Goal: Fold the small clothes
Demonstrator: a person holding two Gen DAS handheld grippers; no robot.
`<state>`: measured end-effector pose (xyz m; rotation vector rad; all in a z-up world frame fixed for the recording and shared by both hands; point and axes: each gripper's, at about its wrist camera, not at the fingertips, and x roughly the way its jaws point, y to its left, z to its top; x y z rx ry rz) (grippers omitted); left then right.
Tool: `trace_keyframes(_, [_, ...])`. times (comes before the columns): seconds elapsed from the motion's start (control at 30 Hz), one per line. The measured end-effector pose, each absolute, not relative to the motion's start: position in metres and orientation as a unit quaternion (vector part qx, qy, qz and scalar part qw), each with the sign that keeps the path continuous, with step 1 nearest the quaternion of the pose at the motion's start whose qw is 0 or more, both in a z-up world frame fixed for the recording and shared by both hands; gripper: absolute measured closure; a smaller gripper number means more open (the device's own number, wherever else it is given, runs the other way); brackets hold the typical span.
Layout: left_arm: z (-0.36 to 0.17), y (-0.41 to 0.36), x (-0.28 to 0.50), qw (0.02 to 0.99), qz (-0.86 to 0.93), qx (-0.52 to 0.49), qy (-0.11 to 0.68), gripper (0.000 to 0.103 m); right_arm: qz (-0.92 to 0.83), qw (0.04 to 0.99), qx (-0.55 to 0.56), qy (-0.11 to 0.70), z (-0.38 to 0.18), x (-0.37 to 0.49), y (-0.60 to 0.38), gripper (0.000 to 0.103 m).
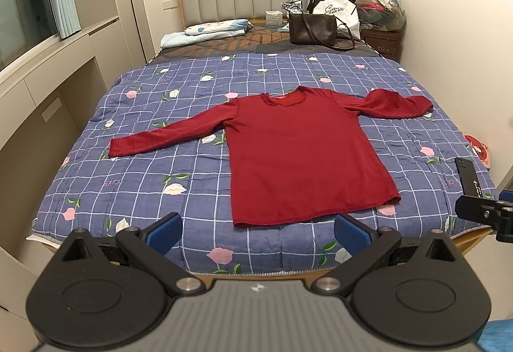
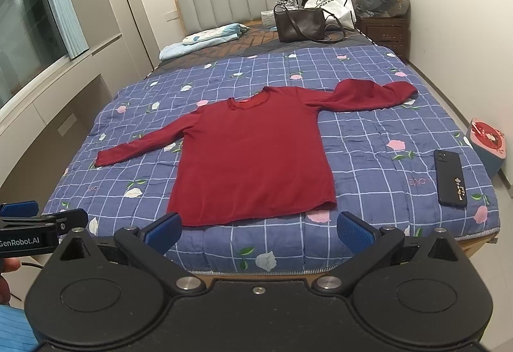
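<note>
Jaws: left gripper (image 1: 258, 233) and right gripper (image 2: 259, 233) both spread, empty | red shirt (image 1: 307, 156) flat, hem near quilt (image 1: 144, 166) edge | 1 sleeve doubled back | phone (image 2: 450, 178) partly cut off in left view

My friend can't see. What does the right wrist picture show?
A red long-sleeved shirt lies flat on a blue checked flowery quilt, one sleeve end folded back. The right gripper hangs open near the hem; a dark phone lies to the right.
</note>
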<state>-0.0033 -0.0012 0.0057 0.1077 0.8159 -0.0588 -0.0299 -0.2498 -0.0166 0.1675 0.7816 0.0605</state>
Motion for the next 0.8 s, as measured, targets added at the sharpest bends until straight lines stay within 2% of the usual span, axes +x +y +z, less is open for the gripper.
trace_keyframes(0.8, [0.0017,0.0040,0.0003,0.916,-0.025,0.049,0.397,0.000,0.029,0.920,0.080,0.382,-0.0168,-0.0276,-0.2485,0.000])
